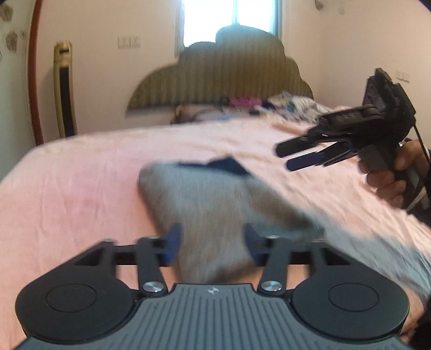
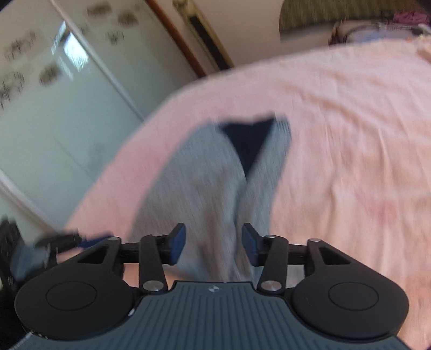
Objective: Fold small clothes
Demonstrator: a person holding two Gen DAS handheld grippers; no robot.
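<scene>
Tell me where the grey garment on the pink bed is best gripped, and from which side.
Probably the near hem of the grey garment, approached from the bed's near edge. It lies flat on the pink bedspread, dark neckline at the far end, so the near edge is the closest free one. The left gripper and right gripper are both open; blur hides finer folds.

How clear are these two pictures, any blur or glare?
Left wrist view: the window is blown out white, the grey garment and pink bedspread smear with motion, the walls bow from the fisheye lens. Right wrist view: heavier smear across garment and bedspread; only the camera's own gripper is sharp.
</scene>
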